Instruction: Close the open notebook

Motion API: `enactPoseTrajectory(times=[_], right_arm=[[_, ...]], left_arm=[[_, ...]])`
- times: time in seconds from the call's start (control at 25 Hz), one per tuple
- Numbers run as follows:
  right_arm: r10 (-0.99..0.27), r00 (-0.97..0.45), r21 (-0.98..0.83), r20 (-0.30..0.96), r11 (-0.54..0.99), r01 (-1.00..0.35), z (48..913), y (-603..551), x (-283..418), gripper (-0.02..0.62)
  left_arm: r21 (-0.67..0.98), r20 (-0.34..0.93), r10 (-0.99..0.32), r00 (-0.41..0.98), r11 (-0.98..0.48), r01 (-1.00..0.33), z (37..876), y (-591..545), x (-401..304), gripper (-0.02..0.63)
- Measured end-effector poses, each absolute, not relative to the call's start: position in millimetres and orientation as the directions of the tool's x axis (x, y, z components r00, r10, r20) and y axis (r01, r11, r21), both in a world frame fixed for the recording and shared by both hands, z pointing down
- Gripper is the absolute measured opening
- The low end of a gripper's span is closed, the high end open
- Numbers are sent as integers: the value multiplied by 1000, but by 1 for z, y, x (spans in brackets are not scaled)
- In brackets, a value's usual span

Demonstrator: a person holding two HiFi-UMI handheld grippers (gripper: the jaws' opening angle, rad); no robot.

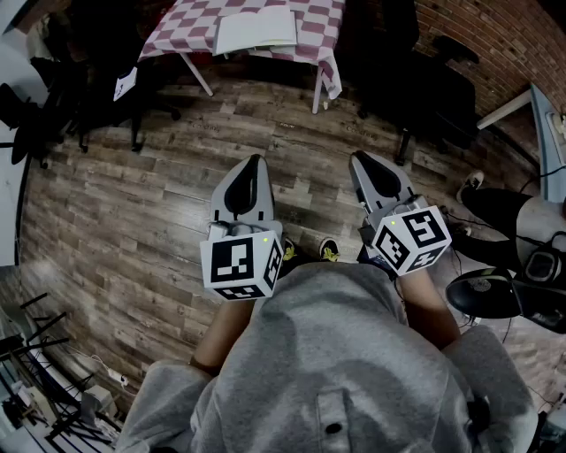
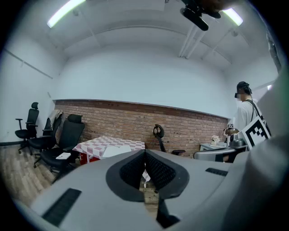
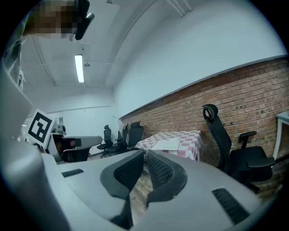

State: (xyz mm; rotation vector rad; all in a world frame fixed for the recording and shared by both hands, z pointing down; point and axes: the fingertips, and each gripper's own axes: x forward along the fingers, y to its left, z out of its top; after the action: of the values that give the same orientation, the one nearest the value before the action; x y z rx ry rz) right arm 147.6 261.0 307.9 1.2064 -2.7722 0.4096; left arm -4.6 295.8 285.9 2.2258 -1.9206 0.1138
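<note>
The open notebook lies white and flat on a table with a red-and-white checked cloth, far ahead across the wooden floor. Both grippers hang in the air in front of my chest, well short of that table. My left gripper is shut with nothing between its pads. My right gripper is beside it, also shut and empty. The left gripper view has the notebook just left of the closed left gripper. From the right gripper, the notebook shows on the table beyond the tips.
Black office chairs stand left of the table and another to its right, before a brick wall. A person stands by a desk at the right of the left gripper view. Cables and equipment sit at my right.
</note>
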Motion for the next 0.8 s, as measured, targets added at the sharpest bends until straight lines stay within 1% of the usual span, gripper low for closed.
enactPoseTrajectory(times=[0.4,0.8], right_arm=[[-695,-696,-264,182,647,-715,318,251,131,43],[-722,-668,-286,180,611,-738,324,247,114,43]], left_arm=[[72,218,-964,154,-141,-987,297,281,-16,11],[83,227,-962,153,-137,-987,304,284,-44,11]])
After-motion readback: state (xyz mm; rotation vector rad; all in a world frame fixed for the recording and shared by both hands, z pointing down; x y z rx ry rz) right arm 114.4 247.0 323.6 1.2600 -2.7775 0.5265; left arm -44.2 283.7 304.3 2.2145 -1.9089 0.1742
